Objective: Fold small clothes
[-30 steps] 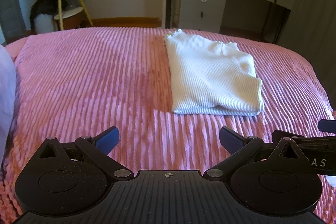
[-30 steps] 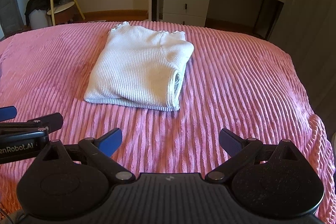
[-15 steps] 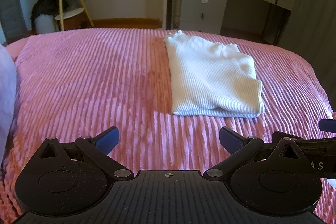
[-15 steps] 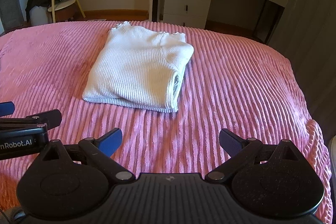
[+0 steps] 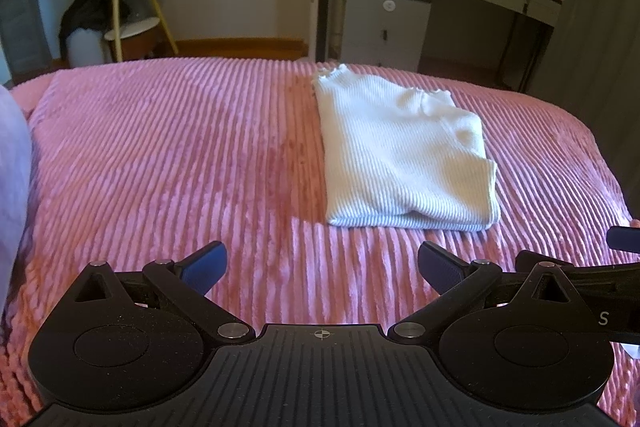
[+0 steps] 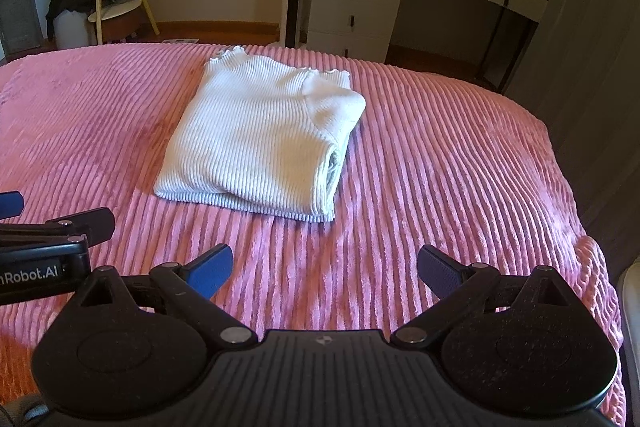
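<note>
Seemingly the folding was finished — the white ribbed sweater [image 6: 260,143] lay folded on the pink bed [image 6: 440,167], while both hand-held grippers — left [image 5: 322,267], right [image 6: 325,267] — hovered spread, empty.

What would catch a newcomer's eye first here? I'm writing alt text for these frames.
The folded white ribbed sweater stands out, lying flat on the pink corduroy bedspread, its folded layers showing at the near right corner. Close to the camera, the right tool and left tool both hover open and empty above the bedspread, short of the sweater.
</note>
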Motion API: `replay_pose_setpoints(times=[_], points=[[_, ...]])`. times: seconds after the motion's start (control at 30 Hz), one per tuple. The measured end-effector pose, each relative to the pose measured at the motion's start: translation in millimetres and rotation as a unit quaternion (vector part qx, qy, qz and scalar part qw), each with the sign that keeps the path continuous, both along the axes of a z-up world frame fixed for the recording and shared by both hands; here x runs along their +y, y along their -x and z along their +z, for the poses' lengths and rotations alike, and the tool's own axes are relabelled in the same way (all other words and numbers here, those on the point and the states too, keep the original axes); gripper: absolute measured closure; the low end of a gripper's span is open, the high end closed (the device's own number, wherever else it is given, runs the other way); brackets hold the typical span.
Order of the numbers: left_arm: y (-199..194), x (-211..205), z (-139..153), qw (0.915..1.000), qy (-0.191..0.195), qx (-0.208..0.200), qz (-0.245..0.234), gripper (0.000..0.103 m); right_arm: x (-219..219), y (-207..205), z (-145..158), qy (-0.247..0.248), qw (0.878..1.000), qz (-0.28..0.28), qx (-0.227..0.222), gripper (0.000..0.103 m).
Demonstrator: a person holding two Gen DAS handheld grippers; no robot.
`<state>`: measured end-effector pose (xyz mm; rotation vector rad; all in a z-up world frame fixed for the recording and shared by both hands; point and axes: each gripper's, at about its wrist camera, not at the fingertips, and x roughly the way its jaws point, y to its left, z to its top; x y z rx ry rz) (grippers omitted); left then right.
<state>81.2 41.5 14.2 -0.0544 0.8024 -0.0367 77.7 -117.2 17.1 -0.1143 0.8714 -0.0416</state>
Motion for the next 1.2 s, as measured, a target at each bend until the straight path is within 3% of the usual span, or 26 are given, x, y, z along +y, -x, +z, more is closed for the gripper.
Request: replay_pose_setpoints(times=[1.2], points=[[0, -13, -2, 0.9993, -0.034, -0.01, -0.013, 0.0, -5, -1, -4, 0.005, 1.0, -0.007, 0.004, 0.004]])
